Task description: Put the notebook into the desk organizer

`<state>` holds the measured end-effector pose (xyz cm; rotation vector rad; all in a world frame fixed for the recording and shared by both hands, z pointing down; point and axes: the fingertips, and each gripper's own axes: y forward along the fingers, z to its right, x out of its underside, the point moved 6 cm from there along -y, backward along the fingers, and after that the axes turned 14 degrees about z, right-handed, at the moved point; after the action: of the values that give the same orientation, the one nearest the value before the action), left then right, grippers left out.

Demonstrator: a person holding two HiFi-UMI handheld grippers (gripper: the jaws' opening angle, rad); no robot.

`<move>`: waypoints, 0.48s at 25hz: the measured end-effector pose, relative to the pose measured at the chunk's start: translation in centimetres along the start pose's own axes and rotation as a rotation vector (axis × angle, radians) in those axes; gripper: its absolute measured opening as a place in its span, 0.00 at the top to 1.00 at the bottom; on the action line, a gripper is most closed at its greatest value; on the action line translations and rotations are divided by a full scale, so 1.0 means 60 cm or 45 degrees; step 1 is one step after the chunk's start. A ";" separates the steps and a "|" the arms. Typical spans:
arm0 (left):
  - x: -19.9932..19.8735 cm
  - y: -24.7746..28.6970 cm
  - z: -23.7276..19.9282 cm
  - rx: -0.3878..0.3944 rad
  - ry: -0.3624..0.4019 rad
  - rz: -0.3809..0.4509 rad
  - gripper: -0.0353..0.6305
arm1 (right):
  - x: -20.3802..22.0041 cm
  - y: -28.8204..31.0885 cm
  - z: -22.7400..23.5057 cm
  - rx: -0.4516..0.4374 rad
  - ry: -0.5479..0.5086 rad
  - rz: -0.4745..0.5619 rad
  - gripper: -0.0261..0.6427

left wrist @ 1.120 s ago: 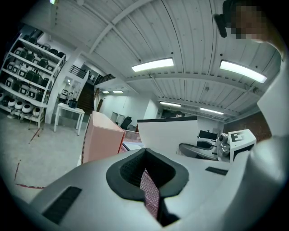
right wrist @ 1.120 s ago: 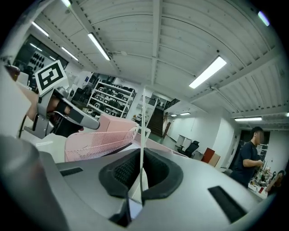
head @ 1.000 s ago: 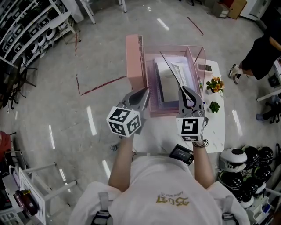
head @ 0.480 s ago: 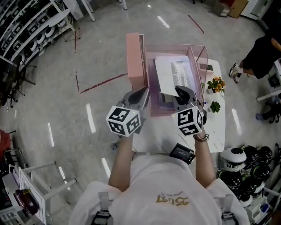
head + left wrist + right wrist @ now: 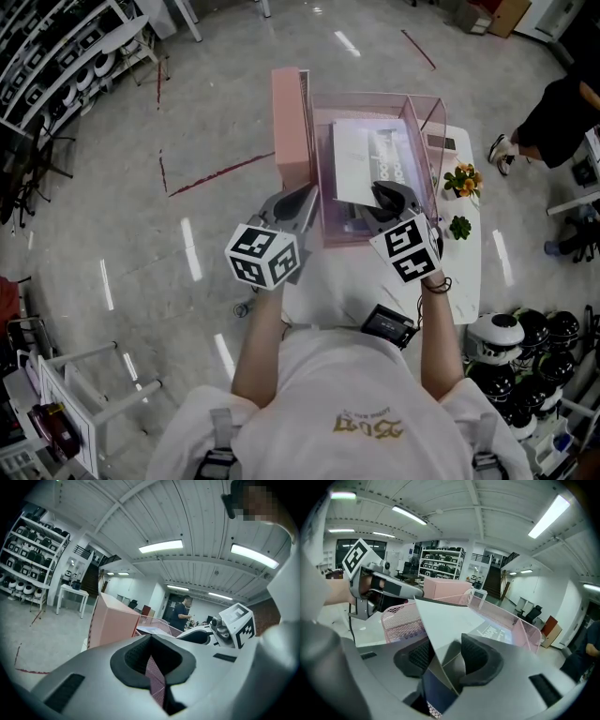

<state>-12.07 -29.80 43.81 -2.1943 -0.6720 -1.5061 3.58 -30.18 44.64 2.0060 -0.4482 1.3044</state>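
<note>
A pink mesh desk organizer [image 5: 324,178] stands on the white table [image 5: 464,272]. The white-covered notebook [image 5: 373,164] lies tilted inside it, over other papers. My right gripper [image 5: 388,195] is at the notebook's near corner. Its jaws have just been opening, and the notebook [image 5: 445,620] still sits loosely between the pads with a gap on the right side. My left gripper [image 5: 306,199] is shut on the organizer's front mesh wall [image 5: 157,681], which runs between its jaws [image 5: 152,660]. Most of the notebook's underside is hidden.
A tall pink box [image 5: 289,122] stands against the organizer's left side. Two small potted plants [image 5: 458,180] [image 5: 457,227] sit to the right, and a black device [image 5: 387,327] lies at the table's near edge. Helmets [image 5: 525,347] are stacked at lower right; a person [image 5: 562,103] stands far right.
The notebook went from standing on edge to lying tilted in the organizer. My right gripper dropped, tipped downward and its jaws parted. The left gripper stayed put.
</note>
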 end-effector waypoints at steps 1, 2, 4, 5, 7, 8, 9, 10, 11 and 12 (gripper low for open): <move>0.000 -0.001 -0.001 -0.001 -0.001 0.000 0.93 | -0.001 0.001 -0.001 -0.023 0.013 -0.006 0.67; 0.000 -0.001 -0.003 -0.002 -0.002 0.000 0.93 | -0.001 0.002 0.000 -0.040 0.018 -0.013 0.67; 0.001 0.000 -0.004 -0.002 -0.005 0.001 0.93 | 0.000 0.002 0.002 -0.062 0.024 -0.023 0.66; 0.000 0.001 -0.004 -0.002 -0.007 0.001 0.93 | 0.000 0.002 0.004 -0.074 0.034 -0.025 0.65; 0.000 0.001 -0.006 -0.001 -0.012 0.001 0.93 | 0.000 0.003 0.007 -0.100 0.067 -0.028 0.65; -0.001 0.001 -0.007 -0.001 -0.016 0.000 0.93 | 0.000 0.004 0.008 -0.112 0.085 -0.028 0.65; 0.000 0.001 -0.009 -0.002 -0.019 -0.001 0.93 | 0.001 0.005 0.009 -0.122 0.101 -0.029 0.65; 0.000 0.001 -0.010 -0.002 -0.022 -0.003 0.93 | 0.001 0.005 0.010 -0.131 0.111 -0.030 0.65; 0.000 0.001 -0.011 -0.002 -0.024 -0.005 0.93 | 0.002 0.005 0.011 -0.139 0.116 -0.032 0.65; 0.000 0.001 -0.011 -0.002 -0.025 -0.006 0.93 | 0.002 0.005 0.011 -0.147 0.119 -0.034 0.64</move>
<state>-12.55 -30.22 44.03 -2.2134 -0.6829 -1.4897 3.90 -30.88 44.71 1.8421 -0.4408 1.3199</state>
